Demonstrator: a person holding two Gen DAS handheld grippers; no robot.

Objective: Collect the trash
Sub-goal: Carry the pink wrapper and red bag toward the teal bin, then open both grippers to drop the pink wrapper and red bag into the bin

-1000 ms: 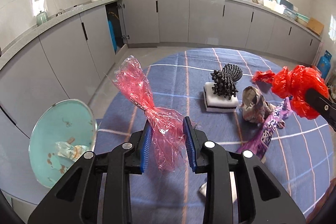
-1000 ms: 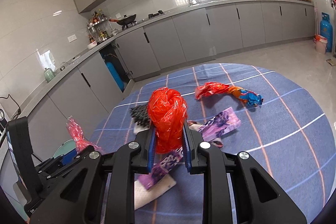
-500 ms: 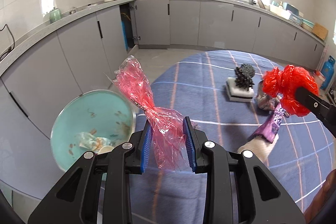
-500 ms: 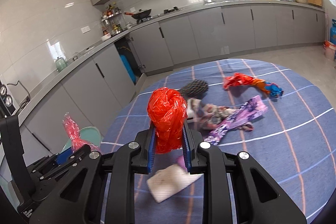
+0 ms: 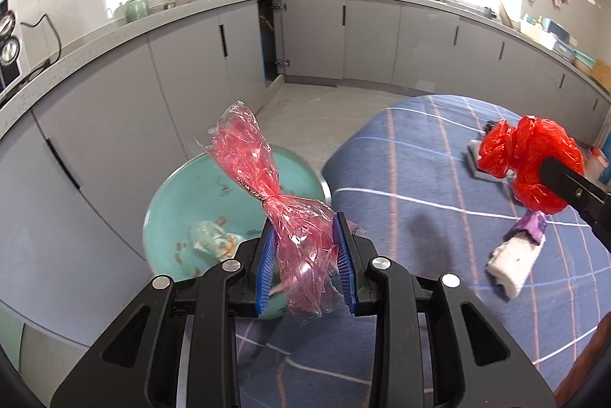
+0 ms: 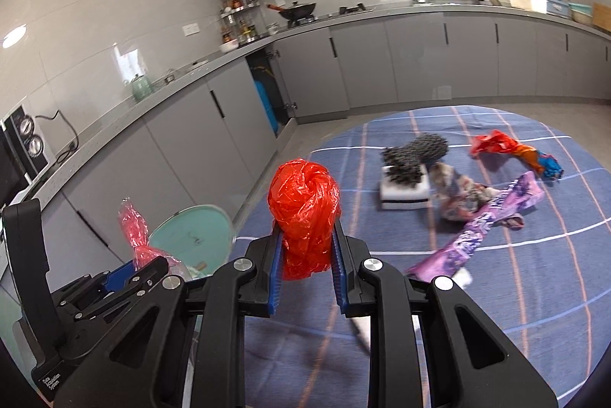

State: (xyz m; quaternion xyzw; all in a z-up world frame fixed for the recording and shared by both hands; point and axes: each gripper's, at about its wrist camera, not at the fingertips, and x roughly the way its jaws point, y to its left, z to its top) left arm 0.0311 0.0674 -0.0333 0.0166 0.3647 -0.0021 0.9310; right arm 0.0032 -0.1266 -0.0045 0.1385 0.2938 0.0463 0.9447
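Over on the left, down beside the grey kitchen cabinets [image 5: 114, 125], stands a round teal bin [image 5: 183, 201] with some crumpled paper scraps lying in the bottom of it. The left tongs [image 5: 305, 266] hang above the near rim of that bin, just off the edge of the worktop, and their blue pads are clenched on a pink cellophane wrapper [image 5: 267, 194]. The wrapper is twisted at its waist, its upper end fanning up and to the left over the mouth of the bin, its lower end trailing down between the pads.

Next along, the right tongs [image 6: 307, 266] are clamped on a balled-up red plastic bag [image 6: 303, 205], which bulges up above the pads. They sit over the near left part of the worktop, close beside the left tongs.

The worktop [image 6: 534, 293] itself is round and covered in a blue checked cloth. Spread across it, going right: a white sponge [image 6: 404, 194] with a black scouring pad [image 6: 414, 156] lying on top, a crumpled patterned wrapper [image 6: 458, 194] just beside it, a long purple wrapper [image 6: 492, 228] lying slantwise in front, and farthest right a red, orange and blue wrapper [image 6: 515, 152]. A white roll of paper [image 5: 515, 264] lies at the near end of the purple wrapper.
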